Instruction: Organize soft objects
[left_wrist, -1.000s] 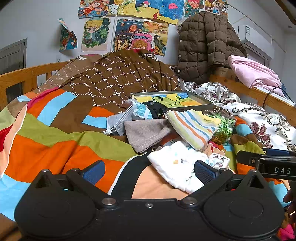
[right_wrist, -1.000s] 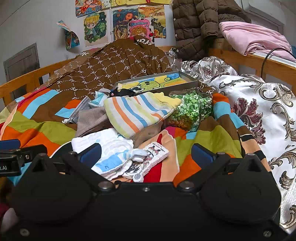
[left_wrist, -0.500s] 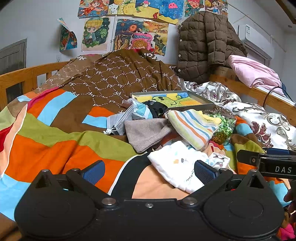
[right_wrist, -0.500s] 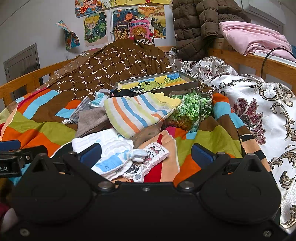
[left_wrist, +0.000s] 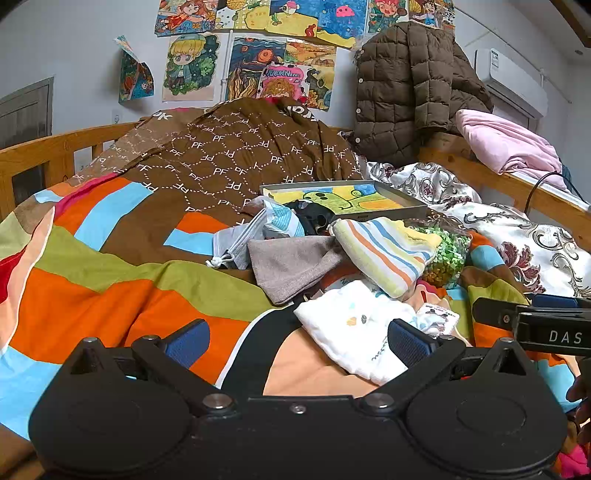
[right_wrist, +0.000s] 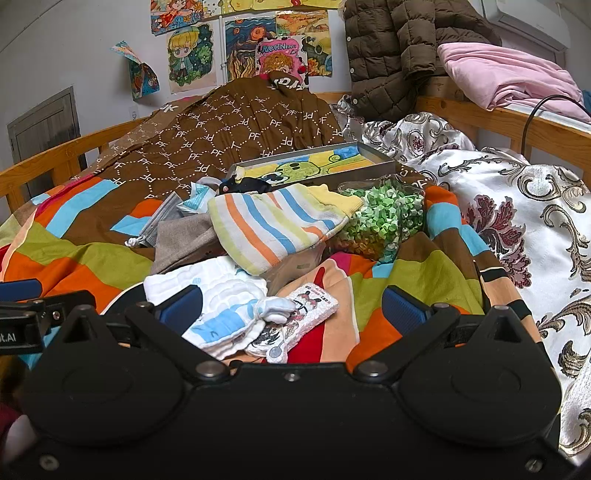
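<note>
Several soft items: a heap lies mid-bed on the patchwork quilt (left_wrist: 110, 295), untouched by either tool.
White muslin cloth (left_wrist: 354, 328): nearest item of the heap, folded, flat on the quilt; in the left view its near edge passes behind the inner face of the right-hand blue pad (left_wrist: 408, 341), though contact cannot be confirmed.
Striped pouch (right_wrist: 273, 225): rests on top of the heap, overlapping the grey felt pouch (left_wrist: 291, 264) and just beside the bag of green paper stars (right_wrist: 384, 218).
Printed tissue pack (right_wrist: 295, 325): lies against the muslin cloth, between the right tool's pads.
Drawing tray (left_wrist: 347, 197): behind the heap, near the brown quilt (left_wrist: 229, 155); a likely destination, judged only from its position.
Change over the last second: none visible; cloths, pouches and both tools keep the same places in both views.
Meaning for the task: sorting is judged not yet begun, the moment reading as a pause before the first pick.
Left gripper (left_wrist: 295, 339): fingers spread wide, released, holding nothing, hovering low over the quilt.
Right gripper (right_wrist: 291, 306): fingers equally wide apart, empty, framing the muslin cloth and tissue pack without clasping either.
Likely first target: the muslin cloth, being closest to both tools.
</note>
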